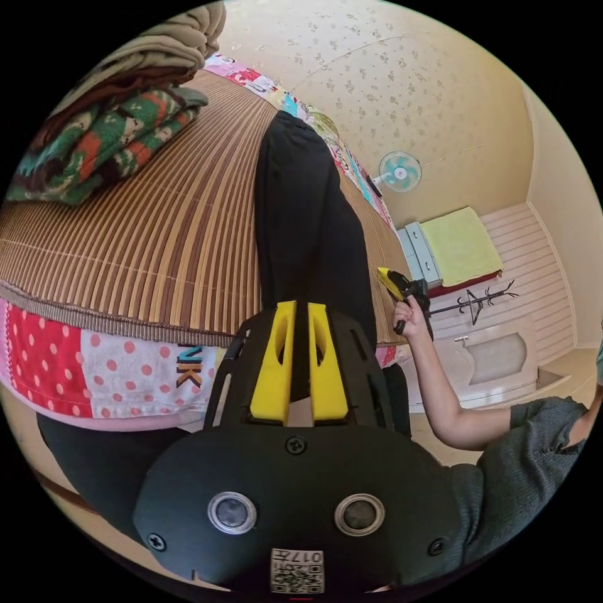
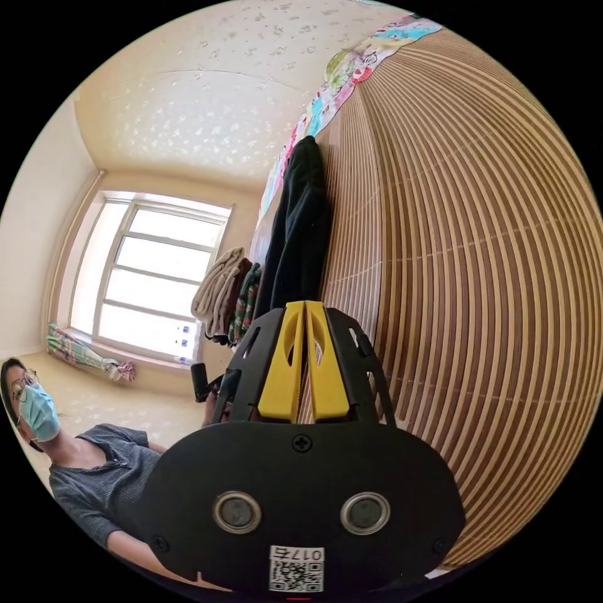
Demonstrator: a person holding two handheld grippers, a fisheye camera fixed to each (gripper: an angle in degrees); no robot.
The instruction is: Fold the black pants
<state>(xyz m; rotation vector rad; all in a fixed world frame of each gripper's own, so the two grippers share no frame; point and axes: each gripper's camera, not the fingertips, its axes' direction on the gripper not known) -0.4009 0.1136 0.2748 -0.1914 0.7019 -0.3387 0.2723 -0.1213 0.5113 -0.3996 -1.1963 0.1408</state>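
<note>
Two yellow-jawed tools clamped on long black fabric pants (image 1: 308,226), laid along ribbed bamboo mat (image 1: 157,239)
Left tool (image 1: 300,308) and right tool (image 2: 304,308), jaws together on hem: lift evenly, carry toward far end, keep edges aligned

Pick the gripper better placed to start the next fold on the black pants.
Left, probably. The left gripper sits at the black pants near end; the right gripper is beside their edge.

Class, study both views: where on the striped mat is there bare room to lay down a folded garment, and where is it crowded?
Bare mat lies between the black pants and the stacked clothes; the right gripper view shows another wide bare stretch. It is crowded at the stack.
</note>
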